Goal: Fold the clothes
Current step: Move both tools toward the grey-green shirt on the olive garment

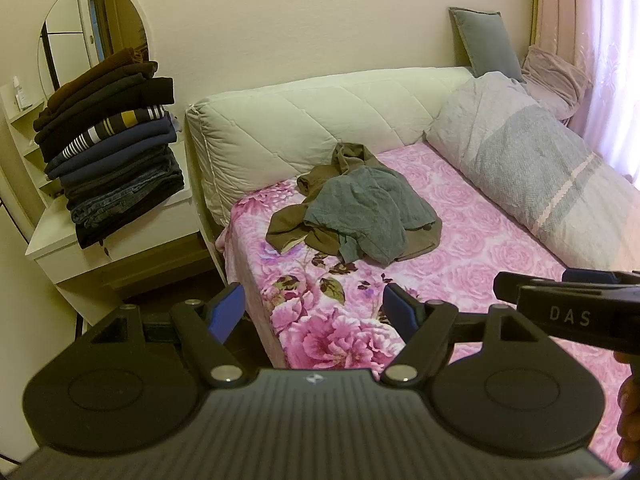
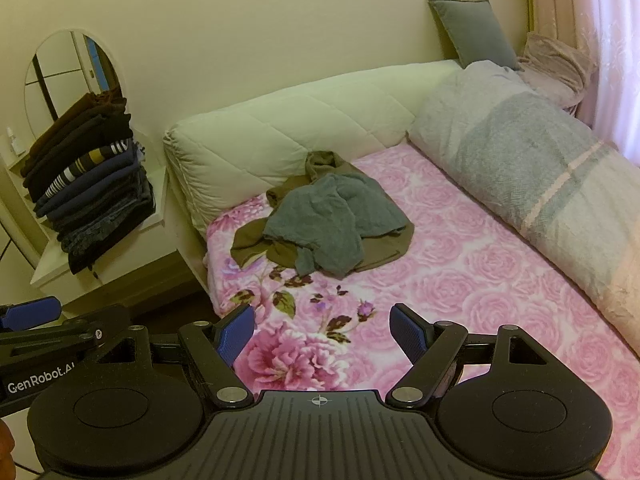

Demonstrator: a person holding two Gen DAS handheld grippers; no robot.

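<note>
While both tongs hang apart and empty over the near end of the bed: left tongs (image 1: pixel 314 314), blue pads spread wide, low centre of the left wrist view; right tongs (image 2: pixel 322 334), likewise spread, low centre of the right wrist view. Crumpled grey garment (image 1: pixel 360 212) heaped on an olive-brown garment (image 1: pixel 288 230), mid-frame on the pink floral bedspread (image 1: pixel 460 248), well apart from both tongs, just below the cream padded headboard (image 1: pixel 304 120). Stack of folded dark clothes (image 1: pixel 112 148) on a white table (image 1: pixel 60 236), left of frame, before an oval mirror (image 1: pixel 80 24). Rolled grey-striped duvet (image 1: pixel 532 168), right side. Grey cushion (image 1: pixel 486 42), upper right.
</note>
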